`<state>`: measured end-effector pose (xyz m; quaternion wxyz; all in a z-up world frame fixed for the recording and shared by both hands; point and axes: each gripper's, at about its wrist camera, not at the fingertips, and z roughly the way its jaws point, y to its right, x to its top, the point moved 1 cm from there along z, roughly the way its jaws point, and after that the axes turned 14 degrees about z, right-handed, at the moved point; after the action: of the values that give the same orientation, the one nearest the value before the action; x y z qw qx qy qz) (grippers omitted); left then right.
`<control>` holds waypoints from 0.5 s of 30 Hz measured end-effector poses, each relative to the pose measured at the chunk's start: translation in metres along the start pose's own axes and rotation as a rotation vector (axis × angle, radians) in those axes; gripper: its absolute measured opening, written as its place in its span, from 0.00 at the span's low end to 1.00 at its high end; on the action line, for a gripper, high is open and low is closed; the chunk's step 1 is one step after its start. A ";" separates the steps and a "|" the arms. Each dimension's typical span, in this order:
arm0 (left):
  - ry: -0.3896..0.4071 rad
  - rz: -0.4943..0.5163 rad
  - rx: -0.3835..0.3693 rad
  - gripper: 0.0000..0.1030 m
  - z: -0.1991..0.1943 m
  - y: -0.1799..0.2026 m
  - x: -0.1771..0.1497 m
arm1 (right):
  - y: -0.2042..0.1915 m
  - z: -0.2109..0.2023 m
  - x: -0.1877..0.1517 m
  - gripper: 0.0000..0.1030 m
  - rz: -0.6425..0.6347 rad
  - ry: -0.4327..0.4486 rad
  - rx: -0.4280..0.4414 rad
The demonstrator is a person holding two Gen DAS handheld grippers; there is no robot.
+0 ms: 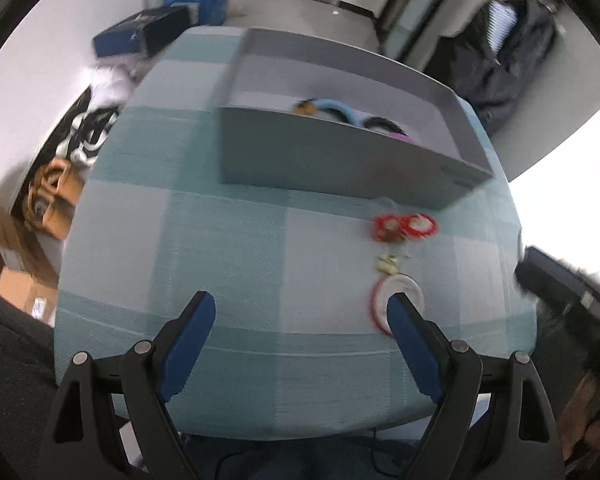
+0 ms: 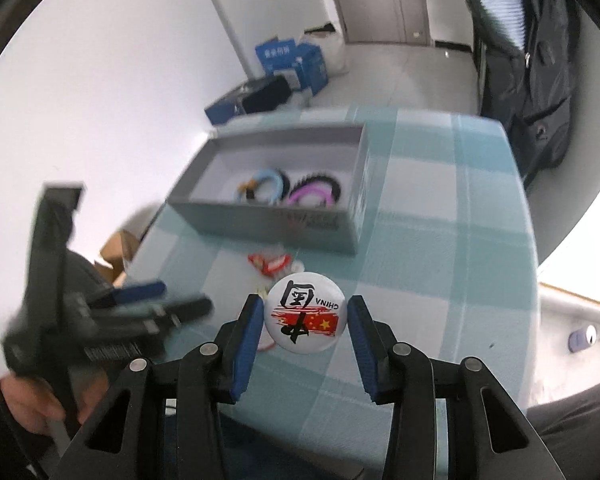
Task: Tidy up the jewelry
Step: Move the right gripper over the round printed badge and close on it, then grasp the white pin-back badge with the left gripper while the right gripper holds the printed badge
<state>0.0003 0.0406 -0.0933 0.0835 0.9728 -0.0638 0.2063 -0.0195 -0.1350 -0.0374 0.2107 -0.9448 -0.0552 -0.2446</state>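
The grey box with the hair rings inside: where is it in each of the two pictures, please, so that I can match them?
Left wrist view: the grey box is above the middle, a little to the right, near wall facing the camera.
Right wrist view: the grey box is at the middle, slightly to the left, seen from higher up.
Shared landmark: the red trinkets on the checked cloth just in front of the box.

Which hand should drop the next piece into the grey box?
Right. The right gripper already has the round badge between its jaws, lifted off the checked cloth and facing the grey box. The left gripper is open and empty.
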 end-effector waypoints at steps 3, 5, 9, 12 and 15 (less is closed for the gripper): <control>0.005 0.058 -0.038 0.82 0.001 0.019 0.002 | 0.004 -0.008 0.007 0.41 0.014 0.024 0.025; -0.003 0.083 -0.050 0.82 0.004 0.029 0.003 | 0.008 -0.009 0.008 0.41 0.042 0.019 0.062; -0.035 0.136 -0.053 0.82 0.012 0.044 0.005 | 0.009 -0.008 0.004 0.41 0.049 0.012 0.094; -0.044 0.157 -0.034 0.82 0.015 0.047 0.005 | 0.010 -0.008 0.001 0.41 0.040 0.019 0.097; -0.033 0.175 -0.014 0.82 0.016 0.050 0.006 | 0.015 -0.008 0.001 0.41 0.058 0.029 0.103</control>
<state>0.0045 -0.0123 -0.0983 0.0708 0.9662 -0.1513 0.1964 -0.0185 -0.1522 -0.0365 0.2669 -0.9303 -0.0372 -0.2488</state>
